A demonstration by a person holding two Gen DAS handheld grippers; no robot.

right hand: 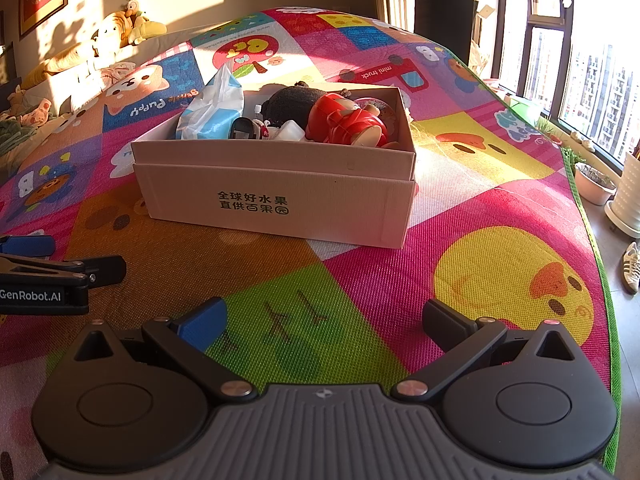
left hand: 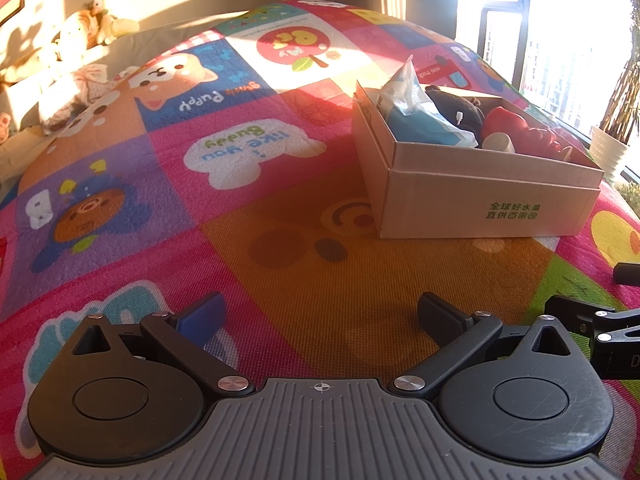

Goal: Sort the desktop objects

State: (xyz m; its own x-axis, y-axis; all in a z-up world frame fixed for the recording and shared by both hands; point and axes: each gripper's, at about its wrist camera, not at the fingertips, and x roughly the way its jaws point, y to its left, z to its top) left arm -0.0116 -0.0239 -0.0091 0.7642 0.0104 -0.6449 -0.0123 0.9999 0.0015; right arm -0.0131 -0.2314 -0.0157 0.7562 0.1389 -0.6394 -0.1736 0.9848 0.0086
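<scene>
Both grippers hang low over a brightly patterned play mat, jaws spread wide and holding nothing: the right gripper over a green square, the left gripper over an orange one, side by side and close enough that each shows at the edge of the other's view. Ahead sits a cardboard box, its long side facing the right gripper almost squarely, while from the left gripper it lies forward and off to the right, one corner turned toward it. On that showing the right gripper looks the better placed to reach in. Inside, items sit packed together: a blue tissue pack at the left end, a dark plush toy toward the back, a red figurine at the right, a small white piece between them. No loose item shows on the mat near either gripper.
</scene>
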